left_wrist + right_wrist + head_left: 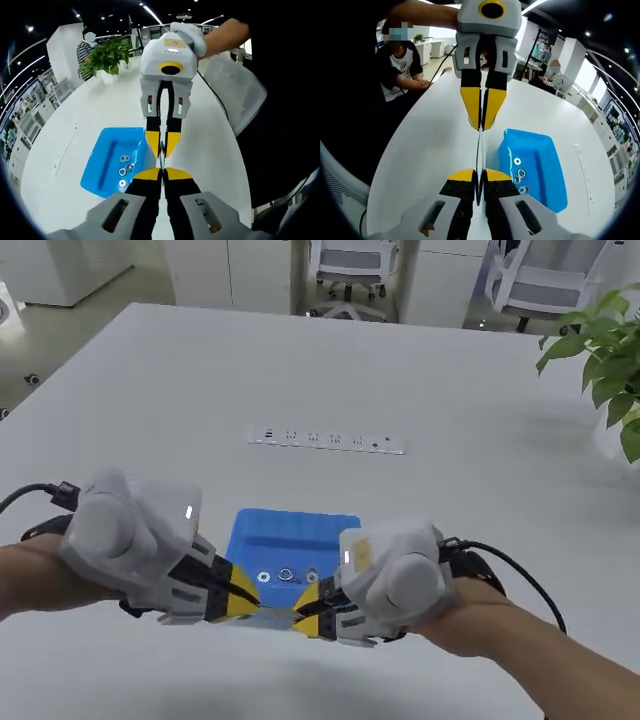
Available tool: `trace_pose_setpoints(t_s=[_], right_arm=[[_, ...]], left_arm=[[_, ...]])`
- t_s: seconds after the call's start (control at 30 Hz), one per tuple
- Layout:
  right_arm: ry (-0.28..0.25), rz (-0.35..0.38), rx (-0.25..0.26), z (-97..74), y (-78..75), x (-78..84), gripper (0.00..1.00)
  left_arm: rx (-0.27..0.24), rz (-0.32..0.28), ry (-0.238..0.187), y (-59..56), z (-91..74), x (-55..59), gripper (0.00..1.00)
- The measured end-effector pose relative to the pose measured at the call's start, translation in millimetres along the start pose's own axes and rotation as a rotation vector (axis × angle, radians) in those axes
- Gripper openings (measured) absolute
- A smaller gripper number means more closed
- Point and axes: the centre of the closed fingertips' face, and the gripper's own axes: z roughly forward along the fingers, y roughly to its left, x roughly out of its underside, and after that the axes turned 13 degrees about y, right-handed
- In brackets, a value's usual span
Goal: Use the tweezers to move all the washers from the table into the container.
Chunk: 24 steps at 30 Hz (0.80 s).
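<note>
A blue container point(296, 529) sits on the white table point(330, 380) just beyond my two grippers. Several metal washers point(287, 576) lie inside it, near its front edge; they show as washers point(123, 165) in the left gripper view and washers point(519, 174) in the right gripper view. My left gripper point(255, 602) and right gripper point(303, 615) point tip to tip in front of the container. Thin steel tweezers point(480, 147) span the short gap between them. The left gripper point(162, 170) and the right gripper point(480, 171) are both shut on the tweezers point(161, 156).
A white power strip point(326, 439) lies on the table beyond the container. A green plant point(606, 350) stands at the right edge. Office chairs point(350, 270) stand past the far edge. People point(400, 60) sit at the table's other end.
</note>
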Motion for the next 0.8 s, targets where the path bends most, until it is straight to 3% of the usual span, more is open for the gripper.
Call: trace_pose_setpoints(t_s=[0.13, 0.8], right_arm=[[0.026, 0.006, -0.016, 9.4, 8.4, 7.9, 0.07], [0.096, 0.102, -0.093, 34.3, 34.8, 30.7, 0.09]], left_arm=[[0.005, 0.011, 0.048, -5.4, 15.2, 12.6, 0.06], [0.068, 0.023, 0.174, -22.9, 61.7, 48.0, 0.06]])
